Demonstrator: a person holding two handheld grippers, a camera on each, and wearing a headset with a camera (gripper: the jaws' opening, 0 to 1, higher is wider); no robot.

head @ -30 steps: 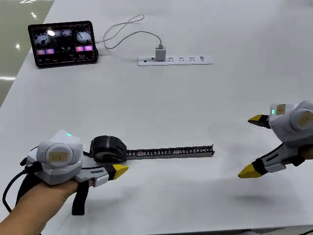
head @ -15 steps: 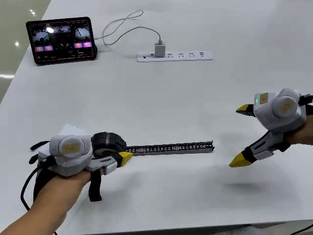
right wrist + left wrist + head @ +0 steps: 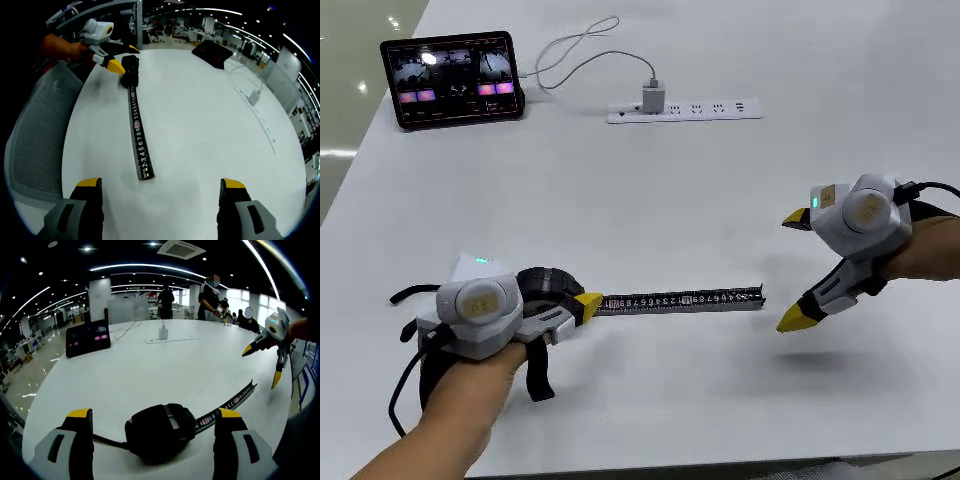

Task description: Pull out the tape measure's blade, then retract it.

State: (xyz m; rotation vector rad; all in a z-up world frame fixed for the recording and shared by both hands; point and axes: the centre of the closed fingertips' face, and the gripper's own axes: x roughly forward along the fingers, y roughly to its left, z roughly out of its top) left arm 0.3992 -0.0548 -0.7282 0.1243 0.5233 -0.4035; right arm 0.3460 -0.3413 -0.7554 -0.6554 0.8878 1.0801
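Fingers (image 3: 588,301) of the left gripper (image 3: 570,292) are spread and have advanced to straddle the tape measure (image 3: 546,288) on the desk (image 3: 670,200); right gripper (image 3: 791,270) gapes, now nearer the blade (image 3: 680,299) tip; left gripper view: tape measure between fingers, ungripped; right gripper view: blade extended, numerals 1–9 legible, no brand readable; retraction likely pending.

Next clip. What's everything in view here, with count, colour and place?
tape measure case: one, black, near left, between jaws of left claw
blade: one, black, pale numerals, pulled out flat toward right claw
tablet: one, dark, lit, far left
power strip: one, white, far centre
charger: one, white, in the strip
cable: one, white, charger toward tablet
table: one, white, under everything
left claw: one, grey, yellow-tipped, open
right claw: one, grey, yellow-tipped, open, beyond blade's end
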